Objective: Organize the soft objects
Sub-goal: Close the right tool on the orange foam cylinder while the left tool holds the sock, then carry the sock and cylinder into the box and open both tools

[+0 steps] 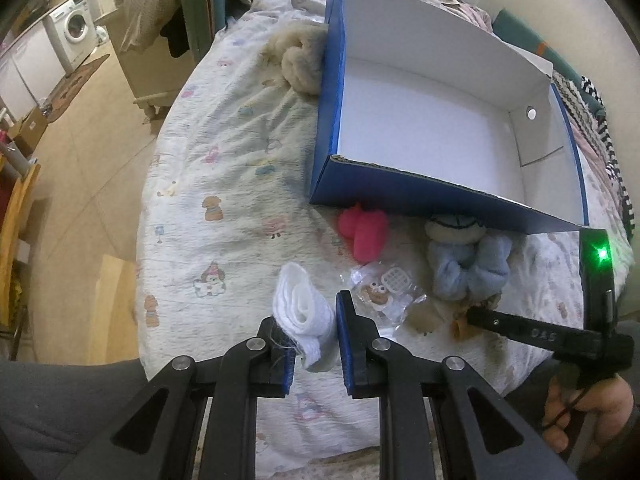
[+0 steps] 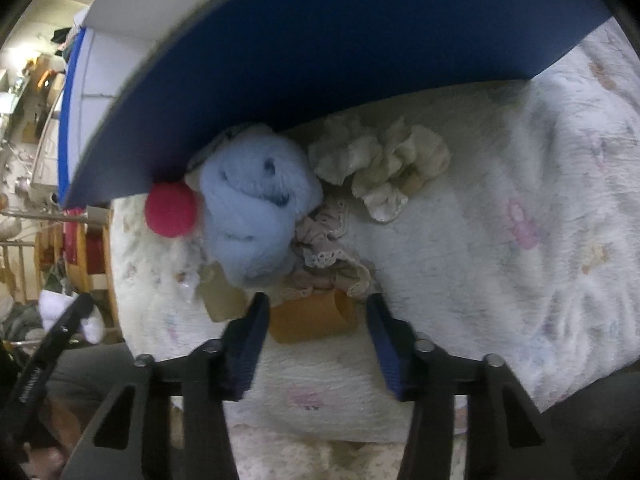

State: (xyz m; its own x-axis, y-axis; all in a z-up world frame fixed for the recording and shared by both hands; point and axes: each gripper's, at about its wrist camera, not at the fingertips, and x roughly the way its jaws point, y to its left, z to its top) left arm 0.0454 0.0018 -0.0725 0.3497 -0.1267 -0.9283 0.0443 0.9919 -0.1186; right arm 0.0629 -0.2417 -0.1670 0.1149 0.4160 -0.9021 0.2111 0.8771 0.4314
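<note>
A blue cardboard box (image 1: 448, 196) with a white inside stands open on the bed; its blue wall (image 2: 320, 56) fills the top of the right wrist view. My left gripper (image 1: 316, 340) is open around a rolled white sock (image 1: 306, 320). A pink sock roll (image 1: 366, 236), a blue fluffy scrunchie (image 1: 472, 268) and a small plastic packet (image 1: 384, 292) lie before the box. My right gripper (image 2: 314, 332) is open around an orange-tan item (image 2: 312, 318), just below the blue scrunchie (image 2: 256, 208), a lace scrunchie (image 2: 324, 248) and a cream scrunchie (image 2: 380, 168). The pink roll (image 2: 171, 210) lies to the left.
A beige fluffy item (image 1: 298, 62) lies against the box's left wall. The bedspread (image 1: 224, 184) has a cartoon print; its left edge drops to a tiled floor (image 1: 80, 168). Striped fabric (image 1: 604, 136) lies right of the box. The right gripper's body (image 1: 560, 332) shows in the left wrist view.
</note>
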